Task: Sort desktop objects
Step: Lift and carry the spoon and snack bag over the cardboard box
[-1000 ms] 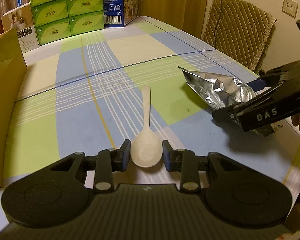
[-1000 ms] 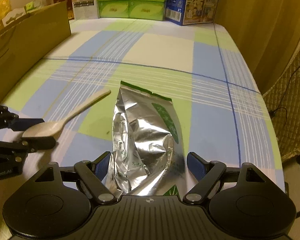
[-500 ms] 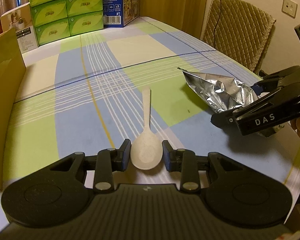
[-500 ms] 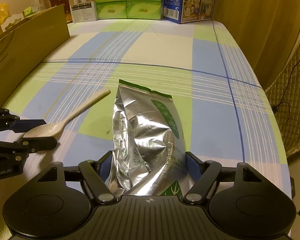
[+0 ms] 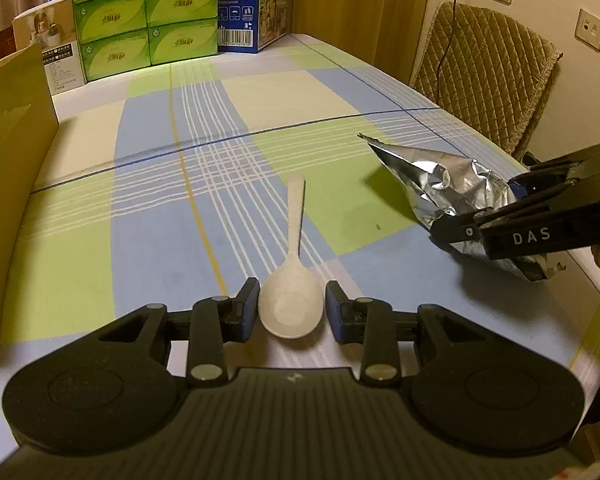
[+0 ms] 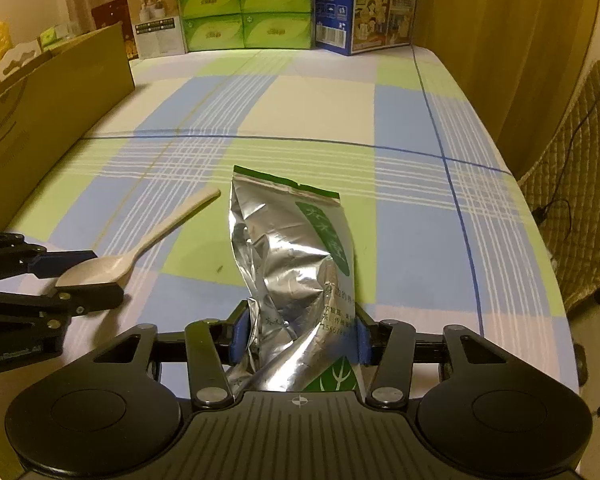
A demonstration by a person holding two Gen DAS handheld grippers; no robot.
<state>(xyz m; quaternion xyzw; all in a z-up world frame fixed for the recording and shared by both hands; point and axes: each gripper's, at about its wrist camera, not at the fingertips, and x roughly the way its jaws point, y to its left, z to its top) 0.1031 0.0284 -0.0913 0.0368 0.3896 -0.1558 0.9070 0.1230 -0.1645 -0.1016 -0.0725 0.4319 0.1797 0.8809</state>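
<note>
Two pickups are under way at the near edge of the table (image 6: 320, 92), which is covered in a blue, green and cream checked cloth. The left gripper (image 5: 291, 309) straddles the bowl of a pale spoon (image 5: 293, 280); its blue pads sit just beside the bowl on either side, with a thin gap visible in the left wrist view, so it brackets the spoon without clearly pressing on it. The handle runs away toward the far side, so taking the spoon by its wide bowl gives the pads more to bear on than the thin stem would. The right gripper (image 6: 298, 334) has its jaws closing on the near end of a crumpled silver foil bag (image 6: 296, 256) with green print; the pads touch both sides and the foil buckles between them. Taking the bag by its bottom end lets the rest trail forward, its far sealed edge pointing away. The bag lies just right of the spoon, apart from it. A brown cardboard box (image 6: 48, 92) stands open along the left side, seemingly where the sorted things go. Green tissue packs (image 5: 144, 12) and a blue carton (image 6: 364, 4) stand at the far end.
</note>
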